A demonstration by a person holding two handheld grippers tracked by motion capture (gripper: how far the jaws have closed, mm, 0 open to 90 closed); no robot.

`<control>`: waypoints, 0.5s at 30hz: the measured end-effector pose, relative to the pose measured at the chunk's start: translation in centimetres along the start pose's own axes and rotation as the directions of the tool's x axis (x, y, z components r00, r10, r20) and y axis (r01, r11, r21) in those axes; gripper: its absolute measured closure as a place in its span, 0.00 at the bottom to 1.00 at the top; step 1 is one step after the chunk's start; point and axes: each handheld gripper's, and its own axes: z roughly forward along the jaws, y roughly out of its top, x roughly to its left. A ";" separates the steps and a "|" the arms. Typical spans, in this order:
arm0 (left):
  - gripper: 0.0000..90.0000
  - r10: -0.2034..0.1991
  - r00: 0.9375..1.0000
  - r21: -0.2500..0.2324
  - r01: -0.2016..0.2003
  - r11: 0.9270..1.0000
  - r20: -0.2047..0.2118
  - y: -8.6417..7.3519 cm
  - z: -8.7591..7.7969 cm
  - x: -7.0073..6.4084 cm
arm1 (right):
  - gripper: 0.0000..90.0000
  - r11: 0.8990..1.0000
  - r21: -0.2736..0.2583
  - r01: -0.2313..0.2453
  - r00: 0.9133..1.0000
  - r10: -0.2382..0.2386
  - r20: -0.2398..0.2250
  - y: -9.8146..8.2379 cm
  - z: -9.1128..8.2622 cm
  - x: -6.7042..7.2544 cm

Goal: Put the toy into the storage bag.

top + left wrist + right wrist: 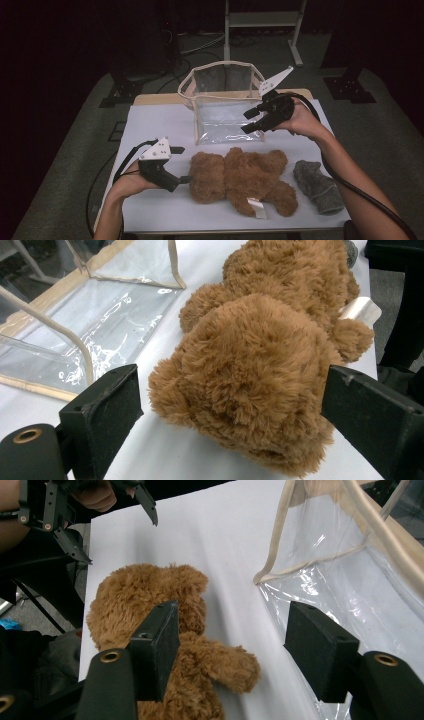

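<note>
A brown teddy bear [240, 180] lies flat on the white table [150, 125], its head to the left and a white tag [257, 207] by its leg. My left gripper [181, 165] rests low at the bear's head. In the left gripper view its jaws stand wide on either side of the head [250, 380], and the left pad [107, 407] is clear of the fur. My right gripper [246, 122] hovers open above the front of the clear bag [222, 107]. In the right gripper view nothing lies between its pads [160, 640], with the bear [150, 605] below.
The clear plastic bag with beige trim [280, 545] stands open at the back middle of the table. A grey sock [317, 187] lies at the front right, beside the bear's legs. Cables trail from both grippers off the table's front.
</note>
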 end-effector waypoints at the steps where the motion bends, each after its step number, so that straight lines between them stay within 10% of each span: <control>1: 0.09 -0.002 1.000 -0.001 0.002 1.000 0.001 0.0 0.0 0.0 | 0.41 1.000 0.003 0.003 1.000 -0.003 0.001 0.2 0.0 -0.1; 15: 0.09 -0.014 1.000 0.016 0.014 1.000 0.002 -0.4 -0.1 0.1 | 0.42 0.997 0.052 0.055 0.998 -0.055 0.006 3.6 0.3 -1.5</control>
